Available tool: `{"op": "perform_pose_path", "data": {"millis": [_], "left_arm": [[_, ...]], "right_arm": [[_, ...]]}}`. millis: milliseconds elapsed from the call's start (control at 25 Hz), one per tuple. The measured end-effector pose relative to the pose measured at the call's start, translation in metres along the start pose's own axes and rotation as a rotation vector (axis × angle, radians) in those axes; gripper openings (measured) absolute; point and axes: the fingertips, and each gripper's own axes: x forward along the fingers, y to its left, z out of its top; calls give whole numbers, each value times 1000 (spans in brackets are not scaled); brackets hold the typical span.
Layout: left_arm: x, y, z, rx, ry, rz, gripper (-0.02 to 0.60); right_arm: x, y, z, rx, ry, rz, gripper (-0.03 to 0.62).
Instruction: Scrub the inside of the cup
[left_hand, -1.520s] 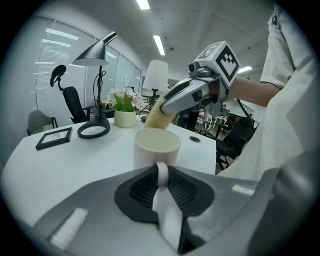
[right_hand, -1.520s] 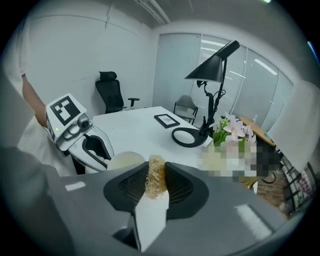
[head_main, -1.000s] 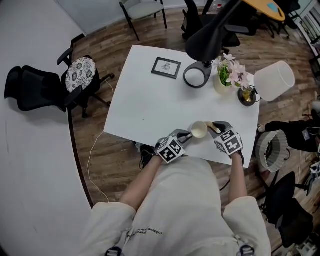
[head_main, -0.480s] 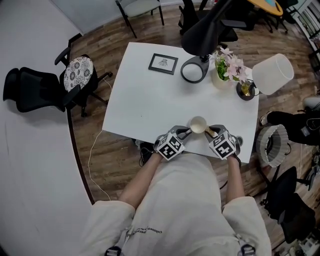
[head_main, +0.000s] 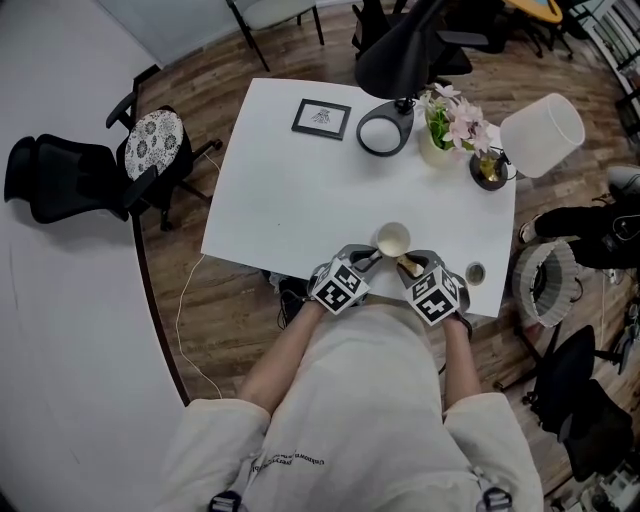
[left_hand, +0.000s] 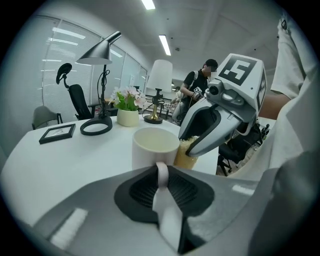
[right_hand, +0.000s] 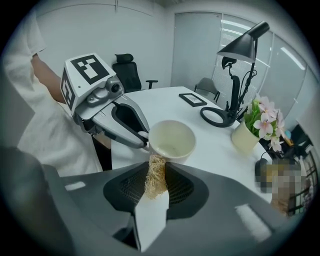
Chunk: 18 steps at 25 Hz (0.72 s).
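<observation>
Cup handle (left_hand: 161, 171) sits in left gripper (head_main: 367, 262), scrubber (right_hand: 155, 174) in right gripper (head_main: 404, 266).

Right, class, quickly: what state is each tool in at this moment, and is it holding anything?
Left tool: closed on the handle of the cup.
Right tool: closed on a fibrous scrubber.

The cup (left_hand: 155, 146) stands hard against the left gripper (left_hand: 161, 175), whose fingers clamp its handle, and the loofah scrubber (left_hand: 186, 156) pinched in the right gripper (right_hand: 156, 170) crowds just beside its wall. Beyond both sets of fingers the white table (head_main: 290, 200) lies bare up to the lamp base (head_main: 385, 132), flower pot (head_main: 437, 150) and picture frame (head_main: 321, 117). A small round object (head_main: 475, 272) sits outside the right fingers.
</observation>
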Motion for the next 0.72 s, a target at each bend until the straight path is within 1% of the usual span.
{"op": "perform_pose_path", "data": {"millis": [160,280,440,720], "left_arm": [[1,-6,3,-20,2,-15,57],[0,-8,4,-35,-7,-21,57],[2,-14,5,-43,-14,-41,58],[4,-23,5,-47,-21,-68,58]], "right_arm": [[0,9,6,15,-49,5,123],[0,10,10,47,-83,6,123],[-1,10,10,91,-128,1,123],[-1,14,9,138,-188,33,123]]}}
